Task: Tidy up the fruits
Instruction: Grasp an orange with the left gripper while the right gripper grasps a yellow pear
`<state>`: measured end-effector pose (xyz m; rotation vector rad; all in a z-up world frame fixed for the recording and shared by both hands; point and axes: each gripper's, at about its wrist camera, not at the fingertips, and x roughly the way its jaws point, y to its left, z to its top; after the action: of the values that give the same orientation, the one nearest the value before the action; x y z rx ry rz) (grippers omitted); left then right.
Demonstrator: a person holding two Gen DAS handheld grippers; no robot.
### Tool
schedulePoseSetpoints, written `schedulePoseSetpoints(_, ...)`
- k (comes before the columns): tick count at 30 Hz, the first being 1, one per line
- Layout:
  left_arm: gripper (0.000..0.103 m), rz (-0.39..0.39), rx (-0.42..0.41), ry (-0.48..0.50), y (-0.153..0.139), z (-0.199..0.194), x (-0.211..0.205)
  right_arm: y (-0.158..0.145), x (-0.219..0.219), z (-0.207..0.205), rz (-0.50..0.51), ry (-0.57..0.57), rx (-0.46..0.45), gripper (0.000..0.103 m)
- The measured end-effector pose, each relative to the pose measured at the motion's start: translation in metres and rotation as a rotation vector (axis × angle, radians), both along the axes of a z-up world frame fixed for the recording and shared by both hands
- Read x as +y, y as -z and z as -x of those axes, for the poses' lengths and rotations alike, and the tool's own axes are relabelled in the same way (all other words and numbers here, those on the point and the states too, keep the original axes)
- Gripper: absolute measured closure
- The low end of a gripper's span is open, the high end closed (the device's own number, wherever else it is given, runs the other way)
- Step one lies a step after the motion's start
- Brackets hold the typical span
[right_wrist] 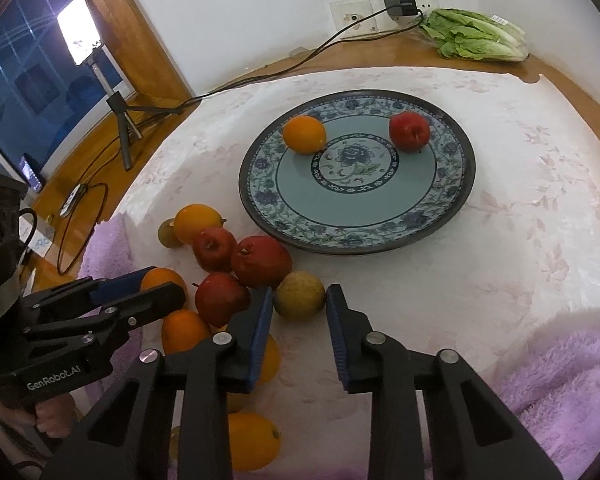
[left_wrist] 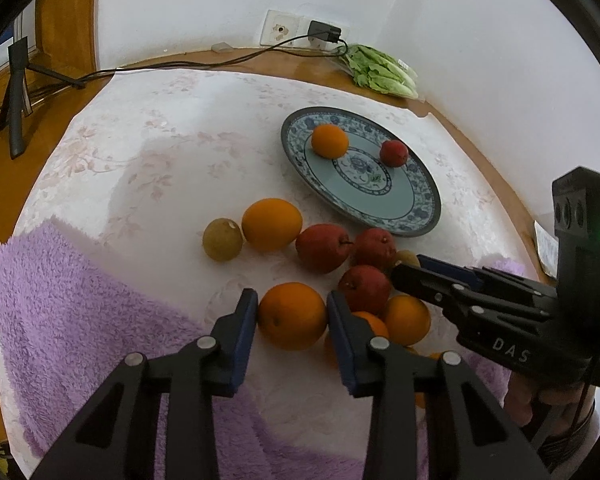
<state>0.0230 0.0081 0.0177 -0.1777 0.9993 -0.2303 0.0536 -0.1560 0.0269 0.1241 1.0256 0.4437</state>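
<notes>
**Both grippers closed on fruit, plate lies ahead**

Where the fruit heap sits on the near side of the round blue-and-white patterned ceramic plate, each hand-held gripper has one piece between its blue pads. The left gripper is clamped on a round, smooth-skinned orange, pads pressing on its two flanks. The right gripper grasps a small, dull yellow-green round fruit at the plate-side edge of the heap, its pads against the fruit's sides.

The coming move, as I judge it, turns on one relation: the plate lies straight ahead of and beyond both grippers, across a short stretch of pale floral tablecloth. The right gripper's fruit sits nearer the plate's rim than the left's orange, so the right hand has the shorter carry. Both fruits are near-spherical, so neither has a long axis to mind.

Around them, red apples, more oranges and another yellow-green fruit crowd together, several touching. A fluffy lilac towel lies on the side of the heap away from the plate.

On the plate itself, a small orange and a red apple already rest well apart. Beyond the plate, bagged green lettuce lies against the wall.
</notes>
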Motion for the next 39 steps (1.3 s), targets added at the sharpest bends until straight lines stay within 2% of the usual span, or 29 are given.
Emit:
schedulePoseSetpoints(26, 0.066, -0.024, -0.051, 0.001, -0.024, 0.003, -0.009, -0.017, -0.015, 0.011, -0.024, 0.009, -0.055, 0.074)
schedulePoseSetpoints(39, 0.066, -0.039, -0.096, 0.012, -0.043, -0.018, -0.021, -0.034, -0.032, 0.001, 0.004, 0.034, -0.094, 0.074)
